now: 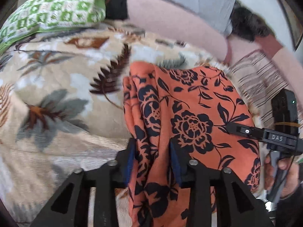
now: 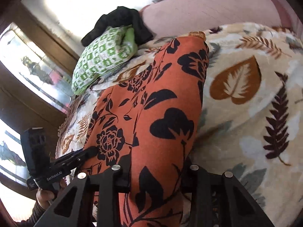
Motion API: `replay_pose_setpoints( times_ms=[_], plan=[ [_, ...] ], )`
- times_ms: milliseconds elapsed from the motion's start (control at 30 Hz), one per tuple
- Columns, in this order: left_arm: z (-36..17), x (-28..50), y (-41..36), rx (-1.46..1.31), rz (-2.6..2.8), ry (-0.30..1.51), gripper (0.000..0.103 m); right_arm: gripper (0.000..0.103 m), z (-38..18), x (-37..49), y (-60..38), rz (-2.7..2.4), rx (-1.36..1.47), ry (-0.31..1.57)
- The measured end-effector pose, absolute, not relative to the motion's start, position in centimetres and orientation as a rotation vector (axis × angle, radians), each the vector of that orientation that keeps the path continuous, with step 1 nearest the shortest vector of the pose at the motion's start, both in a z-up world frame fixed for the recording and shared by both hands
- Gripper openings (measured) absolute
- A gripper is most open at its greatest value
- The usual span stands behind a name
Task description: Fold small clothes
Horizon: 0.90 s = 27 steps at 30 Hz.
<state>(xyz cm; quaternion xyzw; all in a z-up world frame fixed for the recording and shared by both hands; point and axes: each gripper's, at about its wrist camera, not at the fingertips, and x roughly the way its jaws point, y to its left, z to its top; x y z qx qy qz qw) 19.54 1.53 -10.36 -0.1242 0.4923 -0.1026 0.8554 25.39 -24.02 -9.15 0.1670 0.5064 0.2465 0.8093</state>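
2 close downward wrist views, shared garment [image 1: 189, 113]

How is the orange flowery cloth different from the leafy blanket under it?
The orange cloth carries black roses; the blanket has brown and grey leaves on cream. The cloth is bunched and gripped by the left gripper and right gripper; the blanket lies spread. Both bear plant prints.

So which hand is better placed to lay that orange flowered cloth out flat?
Probably the right gripper: the orange flowered cloth leaves it smooth, with bare leaf-print blanket beside it. The left gripper holds a bunched, pleated part.
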Motion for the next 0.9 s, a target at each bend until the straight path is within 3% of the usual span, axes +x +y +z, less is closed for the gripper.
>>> replay_pose_setpoints(
  times_ms=[33, 67, 267, 300, 367, 433, 533, 633, 800, 900],
  plan=[
    [-11.6, 19.7, 0.8, -0.237, -0.203, 1.062, 0.06, 0.055, -11.2, 25.9, -25.1, 0.449, 0.34, 1.141],
    [-11.6, 19.1, 0.8, -0.239, -0.192, 1.048, 0.065, 0.062, -12.6, 26.0, -26.0, 0.347, 0.308, 1.176],
    [-7.8, 15.3, 2.3, -0.154, -0.087, 0.953, 0.071, 0.066, -8.9, 21.6, -27.9, 0.357, 0.385, 0.969],
    [-7.5, 15.1, 2.2, -0.137, -0.065, 0.941, 0.076, 0.067, -8.0, 21.0, -27.3, 0.411, 0.415, 0.942],
    [-8.2, 15.0, 2.2, -0.105, -0.027, 0.947, 0.085, 0.078, -7.0, 20.2, -26.0, 0.51, 0.453, 0.919],
    [-10.0, 15.6, 1.9, -0.083, 0.002, 1.018, 0.085, 0.088, -8.2, 20.1, -24.6, 0.543, 0.463, 0.951],
    [-10.1, 14.8, 2.1, -0.129, -0.004, 1.053, 0.085, 0.088, -12.3, 21.4, -23.4, 0.46, 0.479, 1.099],
    [-8.0, 13.1, 2.1, -0.076, 0.004, 1.005, 0.085, 0.088, -9.2, 19.8, -23.1, 0.438, 0.488, 1.024],
    [-4.6, 10.1, 2.0, -0.062, 0.038, 0.923, 0.085, 0.088, -2.7, 15.1, -21.8, 0.354, 0.249, 0.895],
    [-3.1, 8.3, 1.6, -0.039, 0.06, 0.881, 0.086, 0.09, -1.6, 11.7, -22.1, 0.294, 0.153, 0.864]
  ],
)
